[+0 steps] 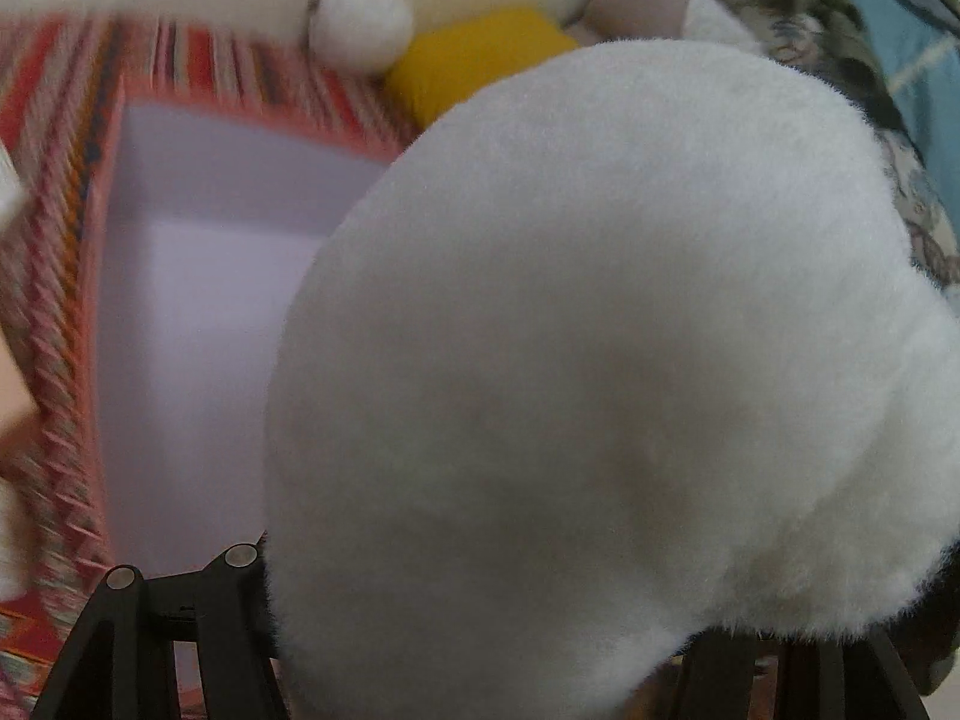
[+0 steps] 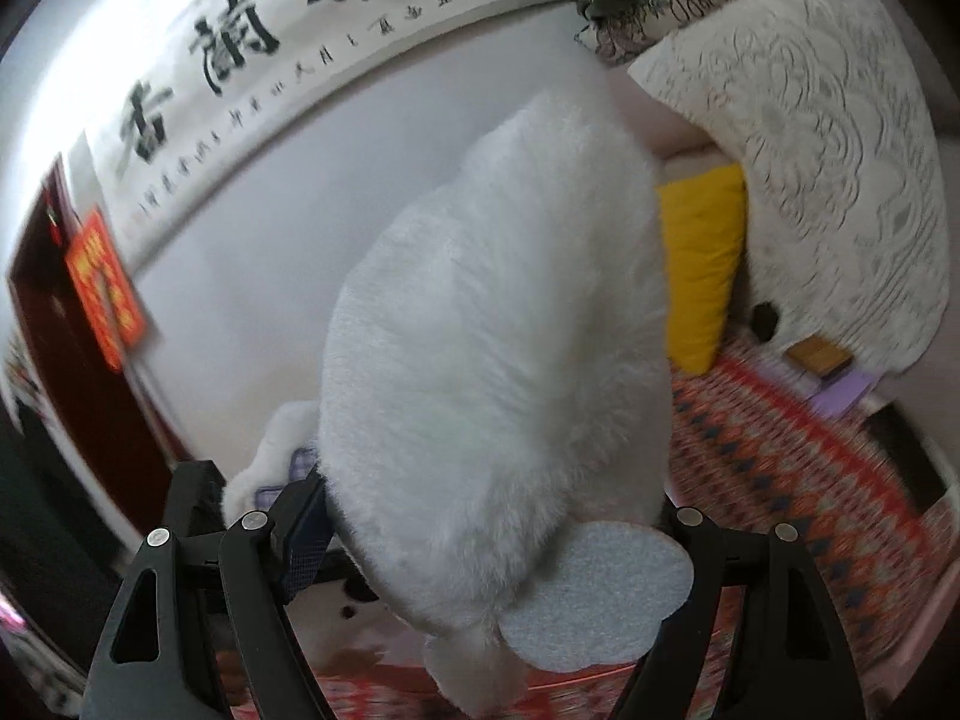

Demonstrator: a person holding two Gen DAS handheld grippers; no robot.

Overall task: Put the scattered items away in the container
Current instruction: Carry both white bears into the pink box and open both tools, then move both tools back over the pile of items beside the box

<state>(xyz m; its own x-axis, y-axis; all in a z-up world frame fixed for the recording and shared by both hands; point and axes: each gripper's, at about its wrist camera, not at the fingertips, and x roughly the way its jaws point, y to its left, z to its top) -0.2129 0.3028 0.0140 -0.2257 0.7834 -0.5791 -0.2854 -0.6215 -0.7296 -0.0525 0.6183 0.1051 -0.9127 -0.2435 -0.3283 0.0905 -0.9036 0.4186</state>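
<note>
Left wrist view: a big white plush toy point(image 1: 600, 360) fills the frame from the centre out to 3 and 5 o'clock, its fur pressed close to the lens. The left gripper point(image 1: 468, 660) shows only as black finger frames at 7 and 5 o'clock, with the plush bulging between them; the fingers are closed onto its fur, though the pads themselves are hidden. Behind the toy, toward 9 o'clock, lies an open box point(image 1: 180, 312) with a pale lilac inside and a pink rim, resting on a striped red patterned rug point(image 1: 54, 300). The plush hangs partly over the box's right side. At 12 o'clock a white pom-pom point(image 1: 360, 15) sits against more white fur, and just beside it, toward 1 o'clock, is a yellow cushion point(image 1: 474, 60).

Right wrist view: the right gripper point(image 2: 480, 546) has its black fingers at 7 and 5 o'clock, spread wide around another thick part of the white plush toy point(image 2: 498, 330), which rises from between them toward 12 o'clock. A pale grey felt patch point(image 2: 600, 594) on the plush sits near the right finger. The fingers pinch the fur from both sides. At 2 o'clock stands the yellow cushion point(image 2: 702, 264) beside a cream lace pillow point(image 2: 828, 150). The patterned rug point(image 2: 780, 462) spreads at 4 o'clock. A calligraphy scroll point(image 2: 270, 48) hangs on the wall at 11 o'clock.
</note>
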